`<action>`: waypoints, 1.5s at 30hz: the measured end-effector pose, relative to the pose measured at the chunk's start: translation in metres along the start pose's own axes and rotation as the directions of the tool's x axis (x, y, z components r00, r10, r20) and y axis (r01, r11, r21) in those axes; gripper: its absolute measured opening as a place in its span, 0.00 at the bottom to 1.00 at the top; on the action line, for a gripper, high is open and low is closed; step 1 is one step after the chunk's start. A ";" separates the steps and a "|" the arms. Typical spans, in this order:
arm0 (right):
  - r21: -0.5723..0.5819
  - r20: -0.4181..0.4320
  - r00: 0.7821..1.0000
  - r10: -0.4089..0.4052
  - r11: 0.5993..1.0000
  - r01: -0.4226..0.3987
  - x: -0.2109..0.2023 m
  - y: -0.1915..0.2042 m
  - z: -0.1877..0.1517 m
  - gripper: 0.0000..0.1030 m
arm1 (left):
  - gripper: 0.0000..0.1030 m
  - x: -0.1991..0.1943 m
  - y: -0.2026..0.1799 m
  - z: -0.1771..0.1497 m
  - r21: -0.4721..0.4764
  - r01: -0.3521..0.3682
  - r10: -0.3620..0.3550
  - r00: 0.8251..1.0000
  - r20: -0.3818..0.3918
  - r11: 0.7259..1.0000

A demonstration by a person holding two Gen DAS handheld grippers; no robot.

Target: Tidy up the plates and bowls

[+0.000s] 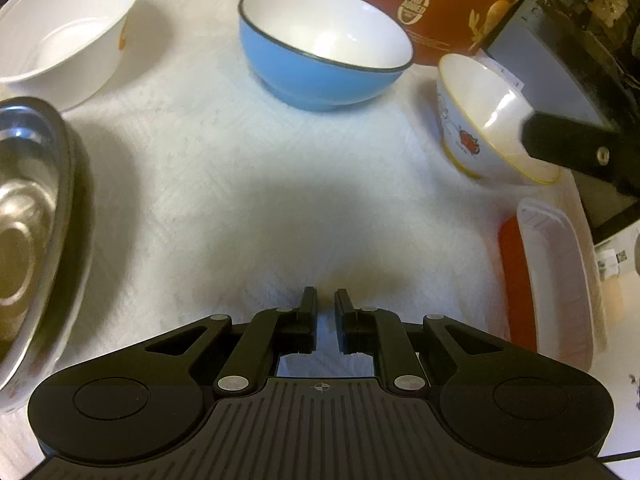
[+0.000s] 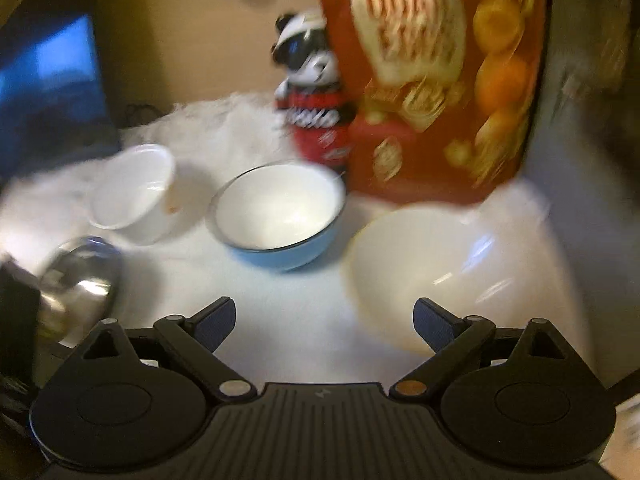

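Observation:
A blue bowl (image 1: 324,46) with a white inside stands on the white furry cloth (image 1: 240,184) ahead of my left gripper (image 1: 326,300). That gripper is shut and holds nothing. A small white bowl (image 1: 476,120) with a yellow rim and a tomato print sits at the right, tilted. One black finger (image 1: 568,148) of my right gripper lies against its rim. In the blurred right wrist view my right gripper (image 2: 324,312) is open wide. The same small bowl (image 2: 440,272) sits by its right finger, not clamped between the pads. The blue bowl (image 2: 280,212) is beyond.
A white plastic bowl (image 1: 68,28) stands at the far left. A steel bowl (image 1: 32,216) is close at the left edge. An orange container with a clear lid (image 1: 552,280) lies at the right. A red snack box (image 2: 436,80) and a panda figure (image 2: 312,92) stand behind.

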State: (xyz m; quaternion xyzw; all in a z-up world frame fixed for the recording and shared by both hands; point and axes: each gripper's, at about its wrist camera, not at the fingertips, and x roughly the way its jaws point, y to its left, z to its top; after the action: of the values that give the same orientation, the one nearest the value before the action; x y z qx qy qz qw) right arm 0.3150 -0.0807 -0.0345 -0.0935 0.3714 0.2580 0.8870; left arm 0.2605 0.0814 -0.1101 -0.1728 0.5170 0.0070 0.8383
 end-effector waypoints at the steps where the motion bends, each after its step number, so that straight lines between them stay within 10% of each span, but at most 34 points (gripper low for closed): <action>1: -0.001 -0.001 1.000 -0.018 1.000 0.018 -0.002 -0.007 -0.005 0.93 | 0.14 0.001 0.000 0.000 -0.006 0.009 -0.009 1.000 0.011 1.000; 11: 0.084 -0.104 0.979 -0.176 0.979 0.185 -0.020 -0.079 -0.035 0.92 | 0.17 0.000 -0.008 0.011 -0.055 0.110 -0.106 0.992 0.063 0.992; 19: 0.136 -0.067 0.995 -0.076 0.987 0.084 -0.013 -0.091 -0.018 0.54 | 0.18 -0.023 -0.037 0.051 -0.048 0.309 -0.296 0.939 0.177 0.950; 33: 0.107 -0.141 0.974 -0.179 0.975 0.194 0.085 -0.116 0.034 0.52 | 0.26 0.040 -0.062 0.106 -0.175 0.201 -0.182 0.976 0.121 0.964; 45: 0.277 -0.257 0.965 0.059 0.961 0.015 0.132 -0.137 0.026 0.48 | 0.26 0.077 -0.067 0.121 -0.192 0.188 -0.186 0.982 0.025 0.963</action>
State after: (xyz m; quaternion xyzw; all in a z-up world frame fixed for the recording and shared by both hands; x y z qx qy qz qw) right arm 0.4808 -0.1372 -0.1132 0.0020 0.5192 0.1988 0.8312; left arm 0.4134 0.0412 -0.1092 -0.3016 0.4922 -0.0213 0.8163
